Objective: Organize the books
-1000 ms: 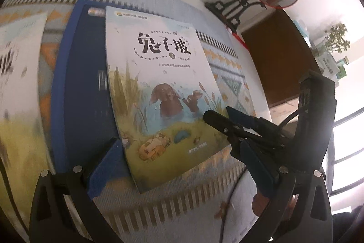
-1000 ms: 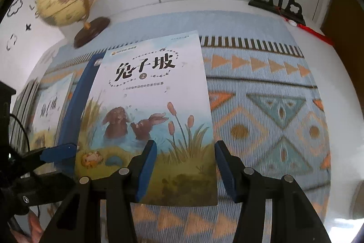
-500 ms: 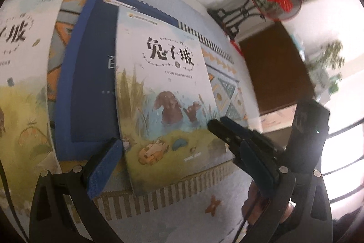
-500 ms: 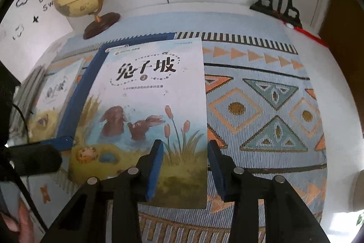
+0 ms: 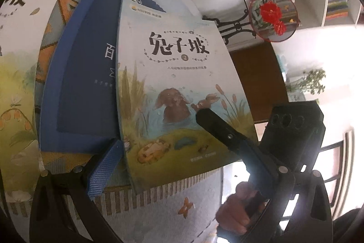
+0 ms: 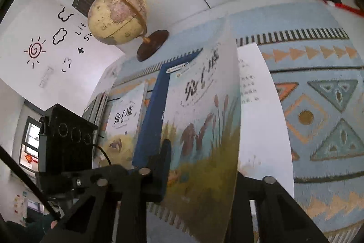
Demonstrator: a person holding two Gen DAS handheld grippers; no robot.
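A rabbit picture book (image 5: pixel 173 92) lies partly on a dark blue book (image 5: pixel 86 95) on the patterned cloth. My right gripper (image 6: pixel 202 163) holds the front cover (image 6: pixel 204 120) at its lower right edge, jaws still closing. The cover is lifted and bent, and a white inner page (image 6: pixel 261 111) shows beneath it. The right gripper's far finger is hidden behind the cover. In the left wrist view the right gripper (image 5: pixel 204 117) lies across the cover. My left gripper (image 5: pixel 182 165) stands open at the book's near edge, its blue pad (image 5: pixel 104 165) by the lower left corner.
A second rabbit book (image 6: pixel 125 117) lies left of the blue book, with a stack of books (image 6: pixel 95 106) beyond it. A globe (image 6: pixel 118 15) stands at the back left. A round fan with a red flower (image 5: pixel 273 13) on a black stand sits back right. The patterned cloth (image 6: pixel 318 117) stretches right.
The right gripper's jaws narrowed onto the rabbit book's cover and raised it, baring a white page. The left gripper rolled and shifted, so the books now appear tilted.
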